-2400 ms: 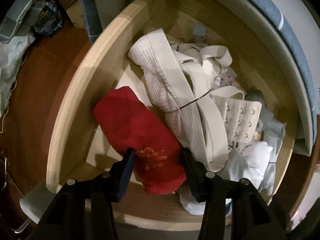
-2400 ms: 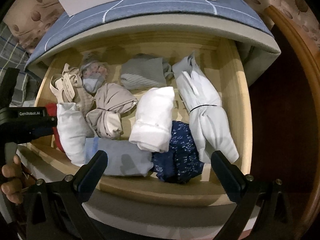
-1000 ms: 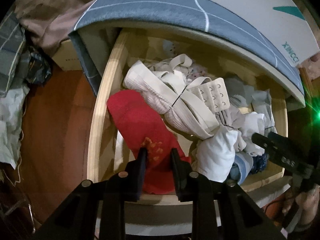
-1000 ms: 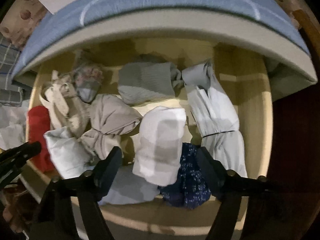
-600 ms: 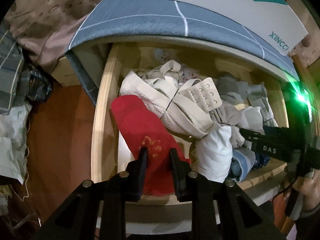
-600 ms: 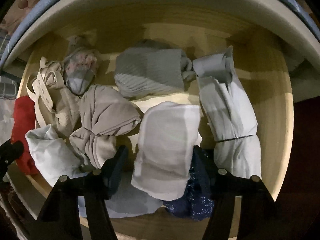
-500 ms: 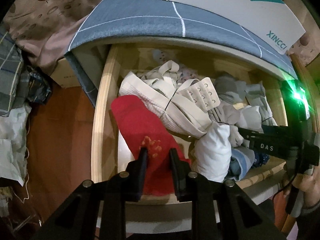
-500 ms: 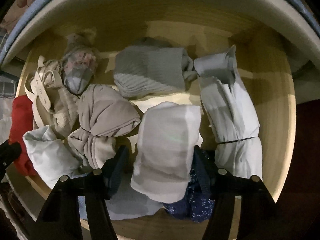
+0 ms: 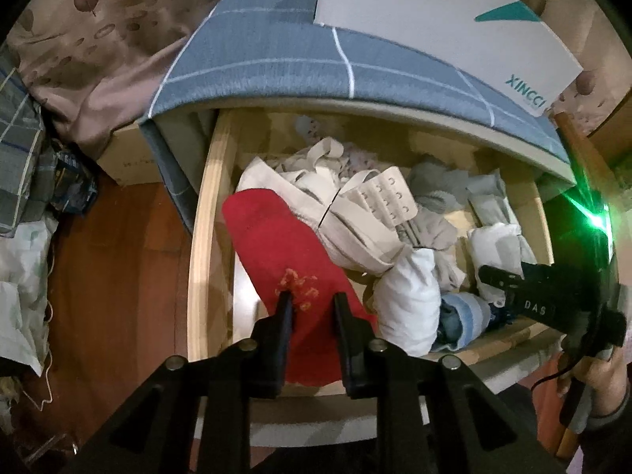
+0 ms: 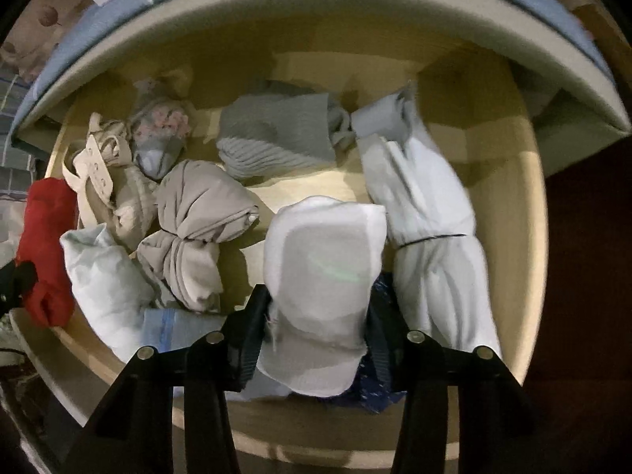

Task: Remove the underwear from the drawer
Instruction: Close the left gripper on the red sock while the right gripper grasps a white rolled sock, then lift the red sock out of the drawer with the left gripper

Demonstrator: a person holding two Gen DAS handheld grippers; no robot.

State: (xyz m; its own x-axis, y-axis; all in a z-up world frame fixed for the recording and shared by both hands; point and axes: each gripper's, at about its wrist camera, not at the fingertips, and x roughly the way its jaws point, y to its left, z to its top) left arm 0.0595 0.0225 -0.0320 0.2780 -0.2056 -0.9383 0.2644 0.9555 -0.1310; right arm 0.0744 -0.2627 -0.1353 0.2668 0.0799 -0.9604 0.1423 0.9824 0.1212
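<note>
- Progress: nothing had left the drawer; every rolled garment lay inside it, so the lifting-out remained, in my judgement.
- Left gripper: jaws narrow, pinched on the red underwear at the drawer's left end, near the front edge. The piece appeared gripped but not raised clear.
- Right gripper: jaws part-open, one finger against each side of the white roll at the drawer's front middle; a firm hold could not be confirmed.
</note>
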